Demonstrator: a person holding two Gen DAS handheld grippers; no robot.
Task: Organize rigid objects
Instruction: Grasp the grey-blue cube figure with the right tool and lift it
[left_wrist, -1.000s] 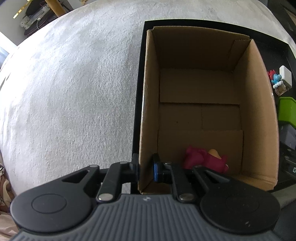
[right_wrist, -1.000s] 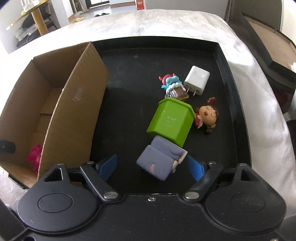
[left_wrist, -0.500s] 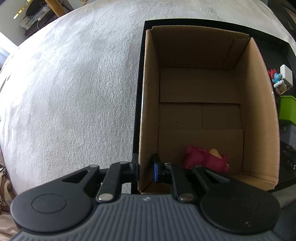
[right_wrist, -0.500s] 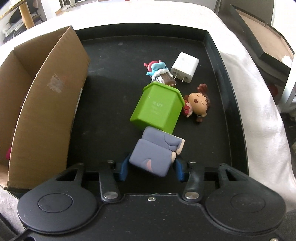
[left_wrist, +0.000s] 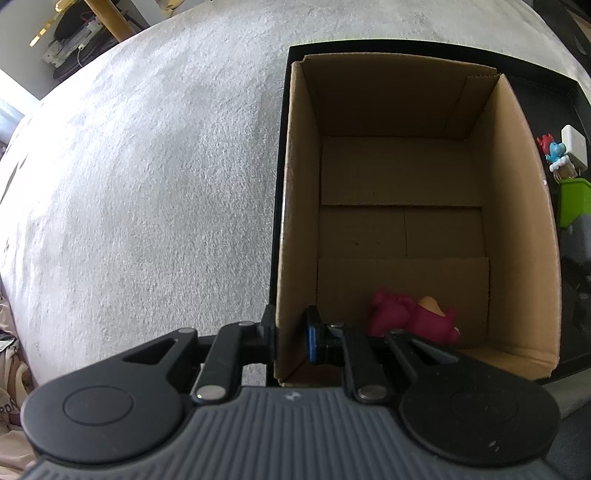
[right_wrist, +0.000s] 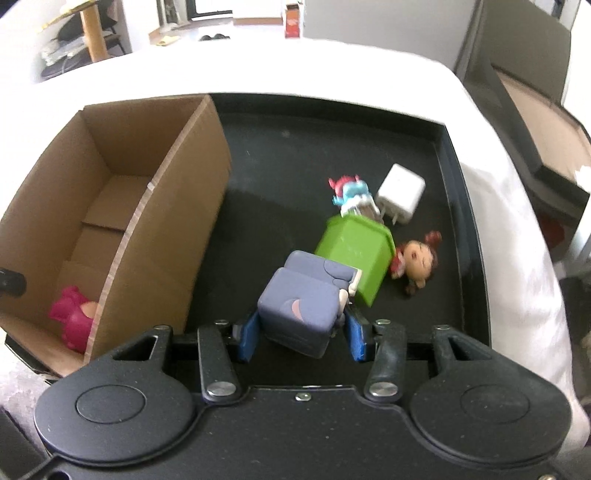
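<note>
the right gripper (right_wrist: 301, 334), wide open a second ago, now pinches the grey-blue block toy (right_wrist: 301, 304) between its jaws and lifts it toward the cardboard box (right_wrist: 162, 236), whose wall the left gripper (left_wrist: 291, 336) clamps.

- I count one cardboard box (right_wrist: 155, 236) and one black tray (right_wrist: 458, 206).
- One pink figurine (right_wrist: 72, 319) lies in the box.
- One purple-grey block toy (right_wrist: 303, 306).
- One green bin (right_wrist: 354, 254).
- One white charger (right_wrist: 400, 192).
- Two small figurines on the tray: a blue-and-red one (right_wrist: 351, 190) and a brown-haired doll (right_wrist: 417, 258).
</note>
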